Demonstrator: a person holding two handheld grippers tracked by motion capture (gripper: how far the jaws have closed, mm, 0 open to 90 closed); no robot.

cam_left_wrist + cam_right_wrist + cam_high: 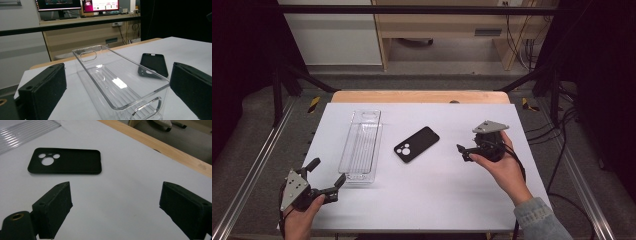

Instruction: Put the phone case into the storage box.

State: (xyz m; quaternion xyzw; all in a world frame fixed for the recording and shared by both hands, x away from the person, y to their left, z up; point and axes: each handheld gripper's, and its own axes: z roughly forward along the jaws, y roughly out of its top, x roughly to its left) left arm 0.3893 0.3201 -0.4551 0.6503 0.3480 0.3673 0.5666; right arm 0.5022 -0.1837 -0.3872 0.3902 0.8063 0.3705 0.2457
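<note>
A black phone case lies flat near the middle of the white table, its camera cutouts toward the front left. A clear plastic bin stands to its left, long side running front to back. My left gripper is open at the front left, its jaws just short of the bin's near end. My right gripper is open to the right of the case, pointing at it. In the right gripper view the case lies ahead and to the left of the jaws, apart from them.
The table's wooden back edge runs behind the white surface. Metal frame rails flank both sides, with cables on the floor at the right. Monitors on a desk stand far behind the bin.
</note>
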